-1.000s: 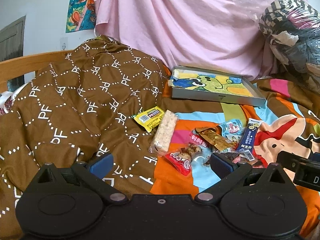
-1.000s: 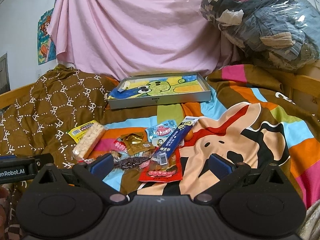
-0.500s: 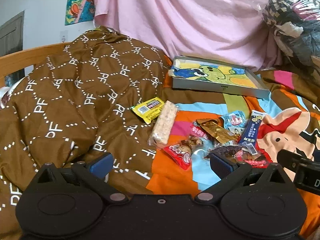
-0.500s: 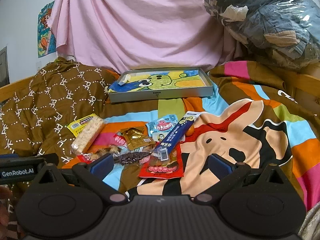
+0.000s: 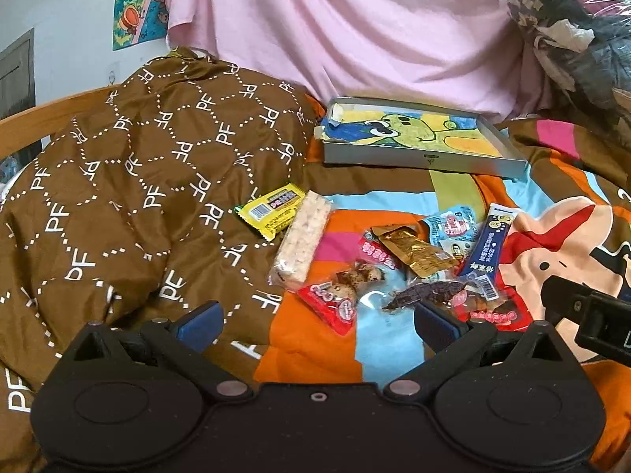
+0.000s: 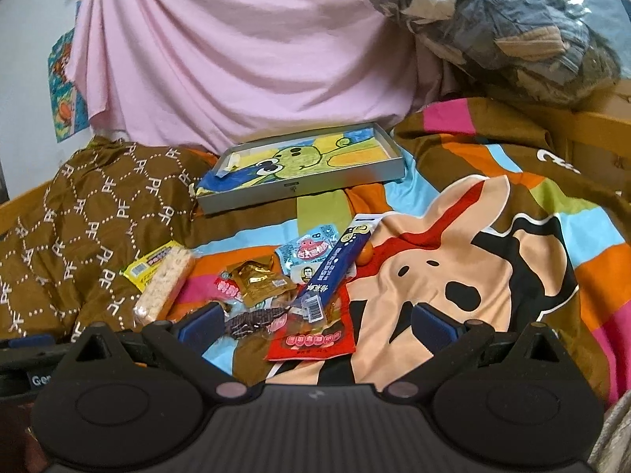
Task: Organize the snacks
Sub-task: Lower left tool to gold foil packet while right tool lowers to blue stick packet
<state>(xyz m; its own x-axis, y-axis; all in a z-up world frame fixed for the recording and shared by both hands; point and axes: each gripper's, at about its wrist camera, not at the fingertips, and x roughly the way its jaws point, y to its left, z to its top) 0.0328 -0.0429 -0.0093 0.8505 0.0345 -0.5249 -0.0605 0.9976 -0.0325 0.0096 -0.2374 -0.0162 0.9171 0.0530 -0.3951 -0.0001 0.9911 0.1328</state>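
Several snack packets lie in a heap on the bedspread: a yellow bar [image 5: 272,209], a pale rice-crisp bar [image 5: 301,242], a gold pouch [image 5: 414,250], a blue stick pack [image 5: 487,246] and a red packet [image 5: 329,303]. A shallow grey box with a cartoon lining [image 5: 414,138] lies behind them, also seen in the right wrist view [image 6: 303,167]. My left gripper [image 5: 317,325] is open and empty just in front of the heap. My right gripper [image 6: 315,325] is open and empty, its jaws either side of a red pouch [image 6: 311,339] and the blue stick pack [image 6: 339,264].
A brown patterned quilt [image 5: 130,181] is bunched on the left. A pink sheet [image 6: 244,47] hangs behind. A plastic-wrapped bundle of clothes [image 6: 508,27] sits at the back right. A wooden bed rail [image 5: 47,112] runs along the left.
Both grippers have moved forward and lower toward the heap of snacks, which looks larger and nearer. Both stay open. The snacks have not moved.
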